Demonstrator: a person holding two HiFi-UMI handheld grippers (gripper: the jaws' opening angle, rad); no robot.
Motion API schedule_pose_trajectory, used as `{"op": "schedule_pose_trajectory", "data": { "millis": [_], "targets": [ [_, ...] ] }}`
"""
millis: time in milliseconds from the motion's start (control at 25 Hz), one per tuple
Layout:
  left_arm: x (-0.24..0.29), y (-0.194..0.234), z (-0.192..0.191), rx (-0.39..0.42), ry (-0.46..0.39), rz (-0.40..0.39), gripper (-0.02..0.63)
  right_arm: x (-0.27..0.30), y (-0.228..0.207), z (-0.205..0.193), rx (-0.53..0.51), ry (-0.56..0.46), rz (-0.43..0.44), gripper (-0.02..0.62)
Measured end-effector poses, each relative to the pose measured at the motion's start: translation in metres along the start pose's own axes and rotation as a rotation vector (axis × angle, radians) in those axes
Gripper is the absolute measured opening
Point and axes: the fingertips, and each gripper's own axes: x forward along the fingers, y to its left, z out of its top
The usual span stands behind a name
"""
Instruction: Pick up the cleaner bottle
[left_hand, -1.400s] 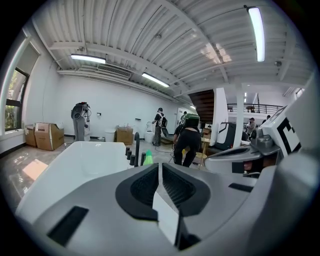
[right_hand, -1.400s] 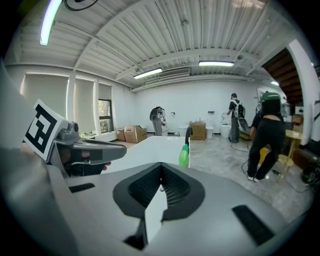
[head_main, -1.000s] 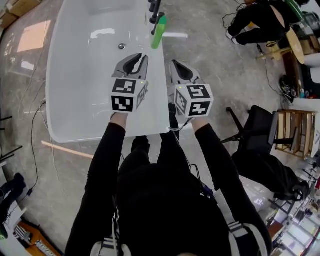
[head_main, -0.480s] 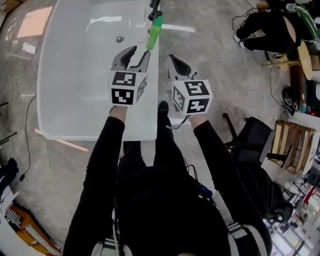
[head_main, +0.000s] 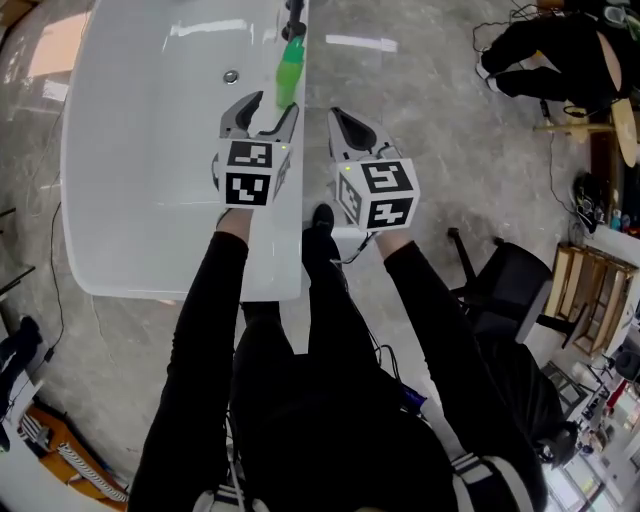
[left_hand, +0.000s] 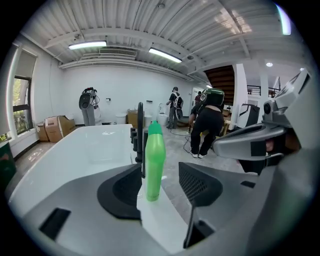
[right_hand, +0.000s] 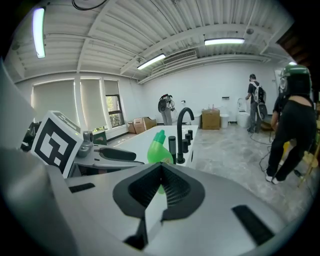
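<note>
The green cleaner bottle (head_main: 289, 68) stands upright on the right rim of the white bathtub (head_main: 280, 230), just before the black faucet (head_main: 293, 20). My left gripper (head_main: 270, 105) hovers over the rim a short way before the bottle. Its jaws have just been opening and stand wide, with nothing between the pads. In the left gripper view the bottle (left_hand: 153, 162) rises just ahead of the gap. My right gripper (head_main: 336, 117) hangs beside the tub's right edge, above the floor, with its jaws together. In the right gripper view the bottle (right_hand: 160, 150) shows just over them.
The tub's drain (head_main: 231, 76) lies left of the bottle. A black chair (head_main: 510, 270) and a wooden rack (head_main: 585, 285) stand to the right on the grey floor. A person in black (head_main: 560, 45) crouches at the far right.
Both grippers have moved forward along the tub's rim toward the bottle. The left gripper's jaws have spread apart; the right gripper's stay together.
</note>
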Motion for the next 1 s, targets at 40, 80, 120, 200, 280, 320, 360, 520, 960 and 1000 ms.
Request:
{"op": "schedule_pose_trajectory", "data": {
  "millis": [40,80,120,200,280,320,360,520,960,1000],
  "targets": [
    [0.008,-0.001,-0.003,-0.001,0.012,0.003,0.236,0.003,-0.006,-0.002,0.002,0.004,0.000,0.002],
    [0.015,-0.001,-0.006,-0.003,0.019,0.007,0.239,0.005,-0.012,-0.004,0.005,0.006,0.001,0.002],
    [0.021,-0.001,-0.007,-0.003,0.023,0.012,0.241,0.008,-0.018,-0.005,0.007,0.009,0.001,0.002],
    [0.032,-0.001,-0.010,0.005,0.028,0.025,0.245,0.012,-0.027,-0.008,0.014,0.015,0.000,0.002],
    [0.041,0.000,-0.015,0.015,0.036,0.036,0.249,0.016,-0.035,-0.012,0.018,0.023,-0.001,0.002],
    [0.045,0.001,-0.018,0.017,0.043,0.040,0.249,0.019,-0.039,-0.013,0.021,0.025,-0.001,0.002],
    [0.049,0.002,-0.021,0.016,0.051,0.043,0.250,0.023,-0.042,-0.015,0.024,0.028,-0.001,0.002],
    [0.065,0.008,-0.034,0.008,0.074,0.063,0.250,0.035,-0.052,-0.022,0.031,0.039,0.008,0.002],
    [0.103,0.012,-0.054,-0.006,0.098,0.103,0.250,0.060,-0.074,-0.041,0.060,0.071,0.024,0.002],
    [0.106,0.013,-0.054,-0.008,0.097,0.109,0.250,0.062,-0.076,-0.042,0.061,0.073,0.026,0.002]
  ]
}}
